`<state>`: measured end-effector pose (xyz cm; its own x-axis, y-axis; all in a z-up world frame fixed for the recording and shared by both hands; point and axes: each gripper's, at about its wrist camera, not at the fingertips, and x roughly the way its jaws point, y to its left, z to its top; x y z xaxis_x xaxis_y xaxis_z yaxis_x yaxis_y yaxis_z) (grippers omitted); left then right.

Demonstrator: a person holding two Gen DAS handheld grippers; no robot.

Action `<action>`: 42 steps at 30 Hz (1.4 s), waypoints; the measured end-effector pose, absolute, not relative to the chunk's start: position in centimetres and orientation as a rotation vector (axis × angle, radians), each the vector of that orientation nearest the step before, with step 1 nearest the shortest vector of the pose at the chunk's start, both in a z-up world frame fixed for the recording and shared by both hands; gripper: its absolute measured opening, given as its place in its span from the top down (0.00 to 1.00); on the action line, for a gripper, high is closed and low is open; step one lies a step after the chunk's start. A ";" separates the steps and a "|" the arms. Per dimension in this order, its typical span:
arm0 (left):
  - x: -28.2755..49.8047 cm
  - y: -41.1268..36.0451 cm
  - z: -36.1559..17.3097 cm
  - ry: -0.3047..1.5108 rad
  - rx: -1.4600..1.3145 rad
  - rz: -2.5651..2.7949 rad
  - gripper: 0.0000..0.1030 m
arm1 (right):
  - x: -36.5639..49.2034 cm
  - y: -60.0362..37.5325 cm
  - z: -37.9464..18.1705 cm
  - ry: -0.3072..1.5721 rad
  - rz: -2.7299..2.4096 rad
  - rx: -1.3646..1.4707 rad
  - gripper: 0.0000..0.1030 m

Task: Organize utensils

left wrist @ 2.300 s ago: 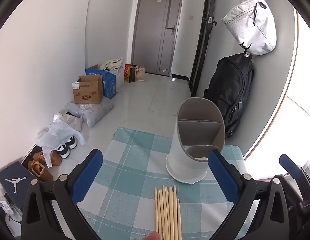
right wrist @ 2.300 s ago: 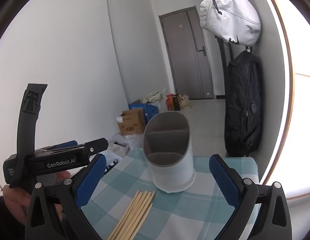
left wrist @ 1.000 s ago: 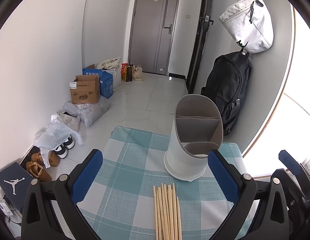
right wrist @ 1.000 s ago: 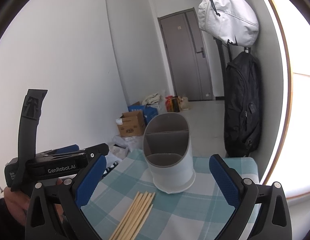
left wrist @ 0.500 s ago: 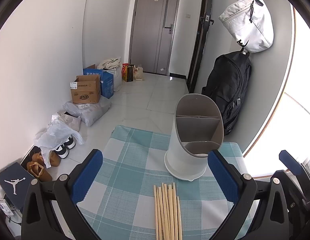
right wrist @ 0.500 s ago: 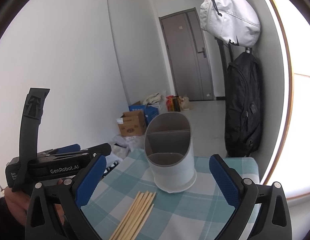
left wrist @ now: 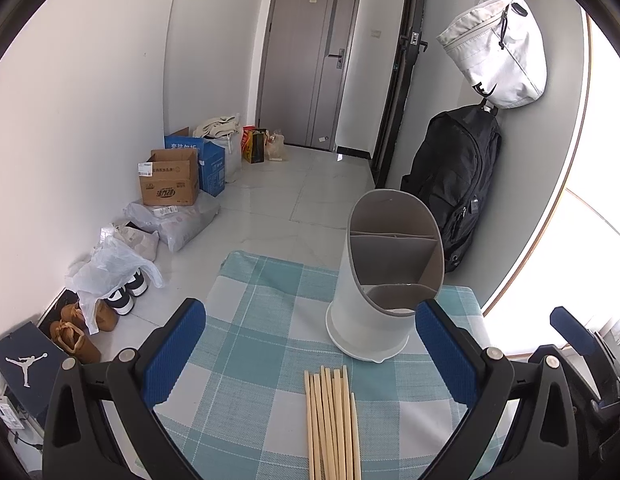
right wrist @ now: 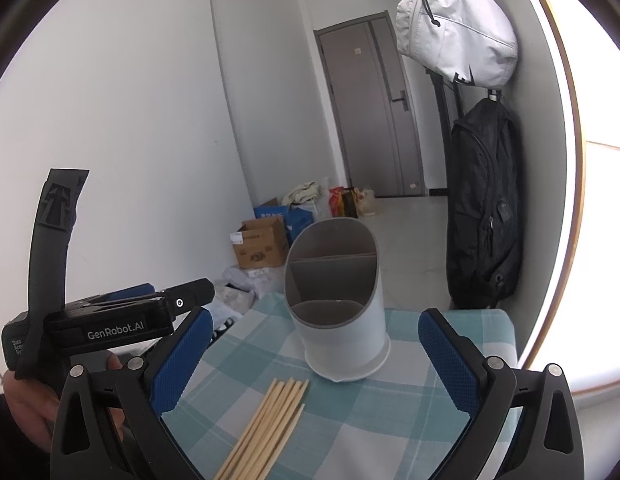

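Left wrist view: the left gripper point(left wrist: 310, 354) hovers with fingers spread wide, holding nothing; bamboo chopsticks point(left wrist: 332, 420) lie bundled on the checked tablecloth point(left wrist: 249, 344), just before the white utensil holder point(left wrist: 384, 292); right wrist view: the right gripper point(right wrist: 310, 356) likewise gapes wide, the chopsticks point(right wrist: 265, 424) lying near the holder point(right wrist: 338, 304).

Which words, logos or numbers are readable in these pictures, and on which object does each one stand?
"GenRobot.AI": white print on the left claw body.
Jumpman figure, no words: dark shoe box.
Blue carton and brown cardboard box: printed characters too blurred to read.
White bag: black mark, unreadable.
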<state>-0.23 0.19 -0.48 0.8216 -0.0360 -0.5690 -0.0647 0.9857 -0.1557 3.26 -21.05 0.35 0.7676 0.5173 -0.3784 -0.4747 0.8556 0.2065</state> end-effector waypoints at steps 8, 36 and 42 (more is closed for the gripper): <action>-0.3 0.5 -0.6 0.613 -0.176 0.010 0.01 | 3.3 -20.8 0.1 0.446 0.541 0.085 0.00; 3.0 1.6 -10.5 1.168 -0.009 0.040 0.01 | 8.4 -19.6 -3.8 0.649 0.449 0.059 0.00; 3.2 0.8 -11.8 1.245 0.035 0.055 0.01 | 8.7 -19.7 -3.9 0.652 0.436 0.035 0.00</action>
<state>3.16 0.81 -11.83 0.3191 0.0611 -0.9457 -0.0230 0.9981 0.0567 8.74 -19.71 -3.92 0.7079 0.4036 -0.5796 -0.3819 0.9091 0.1665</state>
